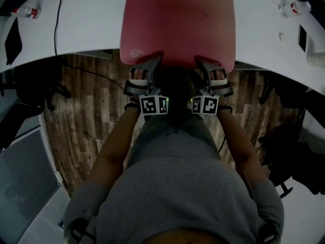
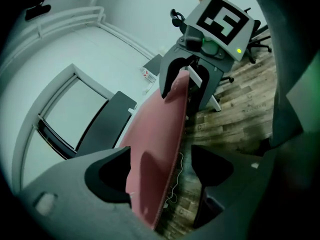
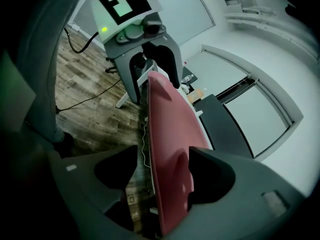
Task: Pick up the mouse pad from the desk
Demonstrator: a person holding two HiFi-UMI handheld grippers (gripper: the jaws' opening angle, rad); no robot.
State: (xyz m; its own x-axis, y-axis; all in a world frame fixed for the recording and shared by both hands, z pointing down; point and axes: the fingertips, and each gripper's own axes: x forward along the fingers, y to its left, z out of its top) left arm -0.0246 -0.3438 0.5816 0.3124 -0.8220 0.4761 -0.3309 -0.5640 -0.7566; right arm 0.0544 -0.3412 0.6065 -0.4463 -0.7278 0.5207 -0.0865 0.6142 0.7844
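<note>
Mouse pad: the red mouse pad point(image 1: 177, 22) lies on the white bench point(image 1: 86, 29), straight ahead of the person. Its near edge juts a little past the bench's curved front, above the wooden floor point(image 1: 91, 111).
Left gripper: the left gripper point(image 1: 151, 64) is at the pad's near left corner. In the left gripper view its fingers point(image 2: 107, 171) are spread wide, with the pad's edge between them. The pad leans on one finger and a clear gap is left to the other, so nothing is clamped.
Right gripper: the right gripper point(image 1: 207, 65) is at the near right corner. Its fingers point(image 3: 220, 176) are just as wide. The edge runs between them and rests against one finger only, so this one has no hold either.
Weight: probably light, being a thin sheet with nothing lying on it.
Stiffness: likely soft and bendy. The edge runs fairly straight from one gripper to the other, but it shows a slight bulge near each finger, so I expect it to sag in the middle once it is off the bench.
Surface: it looks smooth on top. A thin edge could slide out of a shallow pinch.
Fragility: not breakable, though a hard squeeze could crease it.
Where to hold: the overhanging near edge, one gripper at each corner as they are now, pushed well in so the fingers close on flat sheet and not just the rim.
Risk: uneven closing or lifting could make the pad fold or droop to one side.
</note>
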